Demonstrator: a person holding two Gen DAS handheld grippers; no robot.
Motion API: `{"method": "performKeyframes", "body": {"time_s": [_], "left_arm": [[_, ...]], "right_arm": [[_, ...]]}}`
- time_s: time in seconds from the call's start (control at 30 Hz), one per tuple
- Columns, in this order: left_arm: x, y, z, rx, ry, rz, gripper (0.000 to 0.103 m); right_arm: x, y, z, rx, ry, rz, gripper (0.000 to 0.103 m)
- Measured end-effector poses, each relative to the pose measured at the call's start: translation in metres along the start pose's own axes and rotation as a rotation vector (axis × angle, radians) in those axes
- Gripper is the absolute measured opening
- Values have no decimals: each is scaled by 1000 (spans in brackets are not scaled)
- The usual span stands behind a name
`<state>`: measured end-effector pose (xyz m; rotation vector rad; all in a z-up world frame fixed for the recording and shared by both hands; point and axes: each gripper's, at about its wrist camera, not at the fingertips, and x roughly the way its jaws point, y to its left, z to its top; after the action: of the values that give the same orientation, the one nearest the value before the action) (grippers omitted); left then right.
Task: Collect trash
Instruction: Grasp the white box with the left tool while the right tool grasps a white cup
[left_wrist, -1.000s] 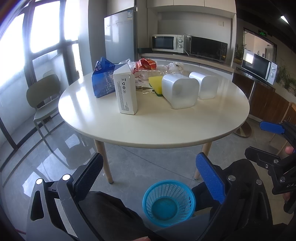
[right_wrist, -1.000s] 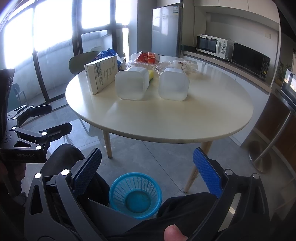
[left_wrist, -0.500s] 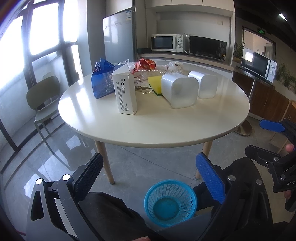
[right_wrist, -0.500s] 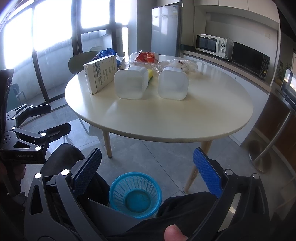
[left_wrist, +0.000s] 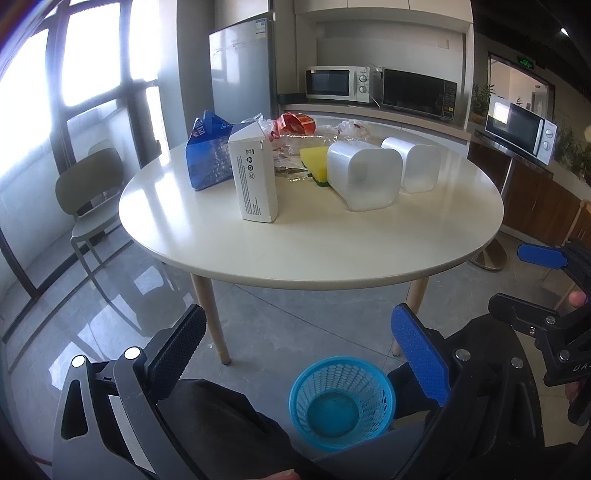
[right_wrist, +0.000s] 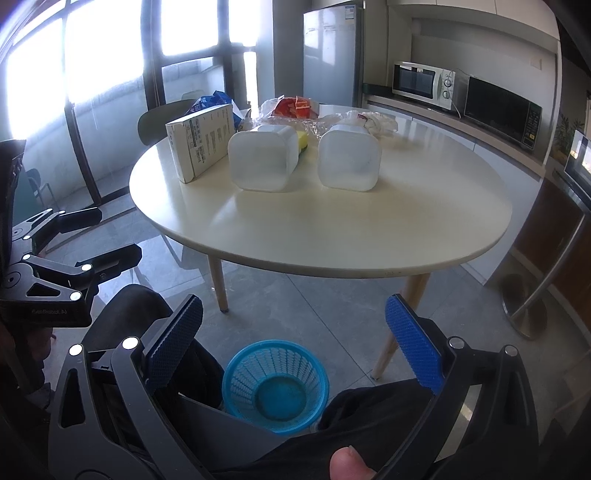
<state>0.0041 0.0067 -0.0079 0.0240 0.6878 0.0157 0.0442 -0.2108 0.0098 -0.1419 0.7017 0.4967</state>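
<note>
With both the left gripper (left_wrist: 295, 354) and right gripper (right_wrist: 293, 332) empty, jaws apart above the blue mesh plastic wastebasket (left_wrist: 341, 402) on the floor, either should reach squarely for the crumpled wrappers (left_wrist: 295, 127) far across the round cream bench (left_wrist: 369, 251).

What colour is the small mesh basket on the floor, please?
Bright blue; the basket shows best in the right wrist view.
</note>
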Motion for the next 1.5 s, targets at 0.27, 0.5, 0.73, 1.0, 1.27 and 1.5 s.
{"method": "performKeyframes", "body": {"time_s": [0.27,0.5,0.73,1.0,1.27,1.5], "left_arm": [[15,16,8,-69,39,8,98],[31,32,33,-24,17,120,98],[49,37,74,-98,38,175,98],[82,43,103,-129,87,178,97],[97,48,121,-147,97,171,64],[104,51,125,-163,145,154,30]], "right_arm": [[-1,-20,23,30,-69,3,95],[18,-46,52,19,-59,-92,95],[49,-72,83,52,-31,-131,94],[87,-89,110,70,0,-136,90],[118,-96,117,113,55,-73,42],[126,-91,119,104,57,-33,5]]}}
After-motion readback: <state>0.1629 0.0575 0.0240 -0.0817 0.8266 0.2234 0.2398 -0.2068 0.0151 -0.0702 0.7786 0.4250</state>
